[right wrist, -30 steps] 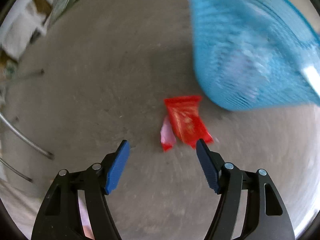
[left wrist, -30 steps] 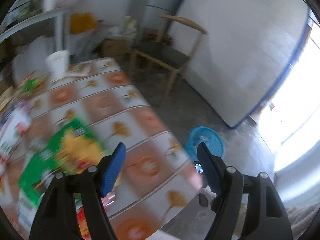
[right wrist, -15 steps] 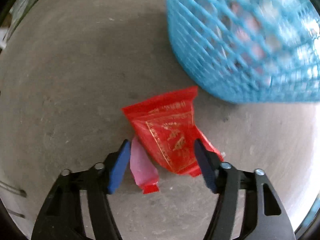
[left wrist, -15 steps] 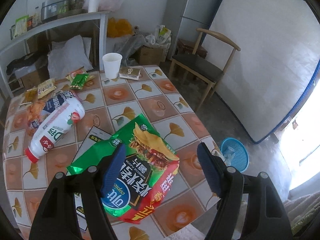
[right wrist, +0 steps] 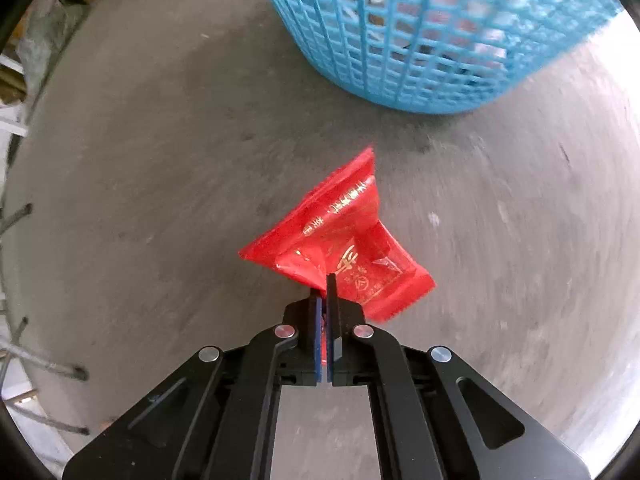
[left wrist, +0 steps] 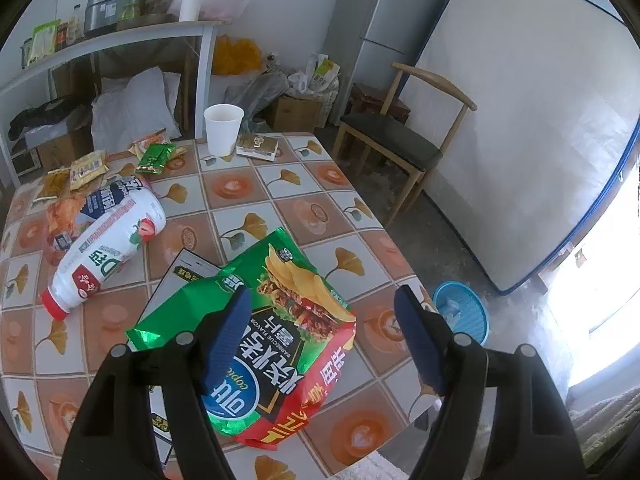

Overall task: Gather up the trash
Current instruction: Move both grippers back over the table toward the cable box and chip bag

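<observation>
Bare concrete floor (right wrist: pixel 160 160) fills the right wrist view; a tiled-pattern tablecloth table (left wrist: pixel 280 184) fills the left. Since half a second ago the right gripper (right wrist: pixel 324 280) has dropped to the floor and its jaws have come together, clamped on the near edge of the red wrapper (right wrist: pixel 340 240), which is now crumpled and lifted at one side; the pink scrap seen beside it earlier is out of sight. Blue mesh basket (right wrist: pixel 432 32) stands just beyond the wrapper, apart from it, with open floor between.

Left gripper (left wrist: pixel 322 304) has barely shifted: jaws wide apart, over the green chip bag (left wrist: pixel 288 320), not touching it. Milk bottle (left wrist: pixel 108 248) lies on its side to the left; paper cup (left wrist: pixel 223 128) upright at the far edge; small snack packets (left wrist: pixel 154 156) near it. Wooden chair (left wrist: pixel 400 136) beyond the table, clear floor beside.
</observation>
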The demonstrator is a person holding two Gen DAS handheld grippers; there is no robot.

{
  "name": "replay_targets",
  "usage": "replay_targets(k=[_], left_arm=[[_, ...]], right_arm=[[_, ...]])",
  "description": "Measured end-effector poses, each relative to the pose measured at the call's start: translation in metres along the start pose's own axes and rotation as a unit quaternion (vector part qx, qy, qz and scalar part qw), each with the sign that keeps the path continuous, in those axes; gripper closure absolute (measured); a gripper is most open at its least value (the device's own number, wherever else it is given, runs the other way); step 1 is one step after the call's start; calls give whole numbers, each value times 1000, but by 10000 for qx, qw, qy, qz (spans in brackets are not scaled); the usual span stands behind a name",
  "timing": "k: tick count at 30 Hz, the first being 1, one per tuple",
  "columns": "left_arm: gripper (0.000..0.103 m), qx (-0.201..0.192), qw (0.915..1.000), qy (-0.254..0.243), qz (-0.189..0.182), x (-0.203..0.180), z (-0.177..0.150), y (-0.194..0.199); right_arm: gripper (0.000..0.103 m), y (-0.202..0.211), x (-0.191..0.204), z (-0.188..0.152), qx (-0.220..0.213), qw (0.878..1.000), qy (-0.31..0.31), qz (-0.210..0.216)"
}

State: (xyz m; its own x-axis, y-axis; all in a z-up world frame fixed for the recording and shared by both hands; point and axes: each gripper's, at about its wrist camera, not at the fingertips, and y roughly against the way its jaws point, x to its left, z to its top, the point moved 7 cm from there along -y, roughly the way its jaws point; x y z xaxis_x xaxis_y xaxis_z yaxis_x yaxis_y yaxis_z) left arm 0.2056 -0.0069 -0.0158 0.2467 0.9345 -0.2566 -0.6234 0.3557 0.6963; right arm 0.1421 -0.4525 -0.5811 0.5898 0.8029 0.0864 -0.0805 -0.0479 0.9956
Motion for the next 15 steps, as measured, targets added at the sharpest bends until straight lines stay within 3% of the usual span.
replay_targets(k=[3, 6, 9, 10, 13, 15], left_arm=[[32, -38, 10000, 40, -63, 2, -2, -2], [32, -56, 9999, 81, -109, 4, -4, -2], [32, -115, 9998, 45, -123, 7, -4, 1], [32, -141, 9998, 29, -133, 8, -3, 3], [32, -249, 9996, 18, -148, 14, -3, 9], [32, -309, 9993, 97, -174, 20, -5, 14]], right_arm=[[103, 44, 4, -15, -274, 9988, 280, 289], [103, 117, 12, -28, -862, 9922, 662, 613], [103, 202, 17, -18, -1619, 9796, 709, 959], [103, 234, 14, -6, -1965, 9727, 714, 1012], [102, 279, 0, 35, -2464, 9619, 615, 1010], [100, 280, -2, 72, -2574, 9616, 435, 850]])
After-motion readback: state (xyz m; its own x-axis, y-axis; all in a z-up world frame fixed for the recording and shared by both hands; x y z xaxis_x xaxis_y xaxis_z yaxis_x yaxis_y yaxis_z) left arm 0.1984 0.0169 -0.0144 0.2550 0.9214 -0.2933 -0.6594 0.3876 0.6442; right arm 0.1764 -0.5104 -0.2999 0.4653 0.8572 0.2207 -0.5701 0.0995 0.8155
